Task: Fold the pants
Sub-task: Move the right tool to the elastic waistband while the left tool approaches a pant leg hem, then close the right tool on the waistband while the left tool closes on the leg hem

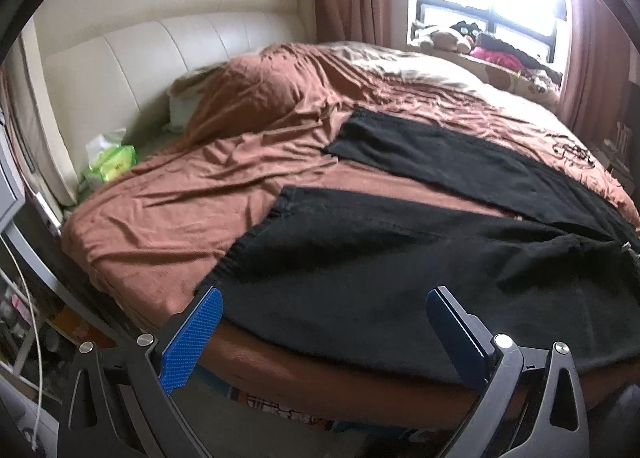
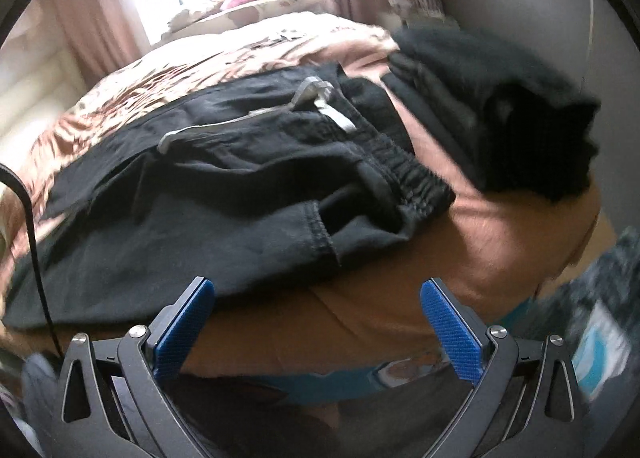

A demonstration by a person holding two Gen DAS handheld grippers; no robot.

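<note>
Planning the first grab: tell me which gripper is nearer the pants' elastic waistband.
Right. The right gripper hangs open just short of the waistband; the left gripper is open over a leg of the pants.

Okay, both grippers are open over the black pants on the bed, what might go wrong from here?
1. The near leg of the pants reaches the bed edge; a loose pull may drag it off.
2. The drawstring lies loose on the waistband and may bunch inside the fold.
3. The pile of dark clothes sits close to the waistband, so the right gripper may snag it. The left gripper holds nothing yet.
</note>
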